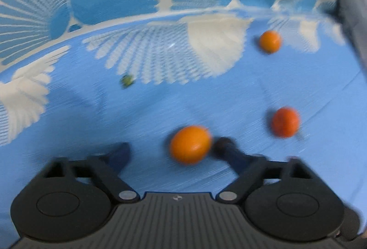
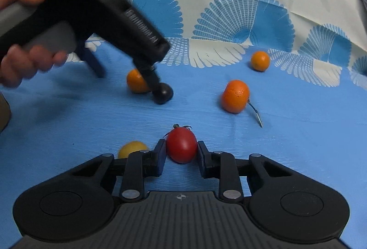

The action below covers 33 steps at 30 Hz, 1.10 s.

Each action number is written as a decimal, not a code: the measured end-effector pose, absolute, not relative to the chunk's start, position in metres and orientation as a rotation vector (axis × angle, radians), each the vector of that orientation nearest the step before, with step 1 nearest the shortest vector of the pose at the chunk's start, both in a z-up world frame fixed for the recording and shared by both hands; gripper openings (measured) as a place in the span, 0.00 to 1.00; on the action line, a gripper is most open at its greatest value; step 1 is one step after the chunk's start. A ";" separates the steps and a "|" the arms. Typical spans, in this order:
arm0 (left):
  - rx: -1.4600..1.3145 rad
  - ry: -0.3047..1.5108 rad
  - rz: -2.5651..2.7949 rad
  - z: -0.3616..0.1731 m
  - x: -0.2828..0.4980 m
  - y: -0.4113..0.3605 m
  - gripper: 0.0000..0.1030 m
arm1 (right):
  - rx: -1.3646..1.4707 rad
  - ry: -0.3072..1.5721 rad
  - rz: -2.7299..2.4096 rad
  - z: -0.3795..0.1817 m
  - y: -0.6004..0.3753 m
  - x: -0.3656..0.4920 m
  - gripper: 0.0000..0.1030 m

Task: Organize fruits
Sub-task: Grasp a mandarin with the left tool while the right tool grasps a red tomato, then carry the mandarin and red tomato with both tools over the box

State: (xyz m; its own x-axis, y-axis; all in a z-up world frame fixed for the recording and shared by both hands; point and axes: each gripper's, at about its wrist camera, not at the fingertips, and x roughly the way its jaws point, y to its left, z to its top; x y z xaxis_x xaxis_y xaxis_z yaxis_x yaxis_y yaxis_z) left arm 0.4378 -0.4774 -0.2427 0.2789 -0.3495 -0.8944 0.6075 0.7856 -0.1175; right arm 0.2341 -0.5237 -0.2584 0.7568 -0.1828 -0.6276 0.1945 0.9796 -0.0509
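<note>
In the left wrist view my left gripper (image 1: 174, 150) is open, its jaws wide apart. An orange (image 1: 190, 144) lies on the blue cloth between them, close against the right finger. Two more oranges lie farther right (image 1: 285, 121) and far right (image 1: 270, 41). In the right wrist view my right gripper (image 2: 181, 152) is shut on a red tomato (image 2: 182, 145) with a green stem, resting at the cloth. A yellow fruit (image 2: 133, 149) lies just left of its left finger. The left gripper (image 2: 128, 79) shows there, over an orange (image 2: 137, 81).
A blue and white patterned cloth (image 2: 298, 146) covers the surface and rises behind. A small green object (image 1: 127, 80) lies at mid left. Two oranges (image 2: 235, 96) (image 2: 260, 60) lie right of centre, with a thin loose stem (image 2: 256, 113) beside one.
</note>
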 end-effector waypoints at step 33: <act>0.017 0.984 -0.415 -0.035 0.209 -0.189 0.38 | 0.250 0.537 -0.072 -0.074 -0.347 0.056 0.29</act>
State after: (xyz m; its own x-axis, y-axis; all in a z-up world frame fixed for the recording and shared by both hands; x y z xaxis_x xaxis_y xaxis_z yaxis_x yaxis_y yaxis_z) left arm 0.2090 -0.1895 -0.0350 0.4820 -0.3329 -0.8105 0.3480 0.9217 -0.1716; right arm 0.0561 -0.3468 -0.0742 0.8577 -0.0031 -0.5142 0.1331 0.9672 0.2162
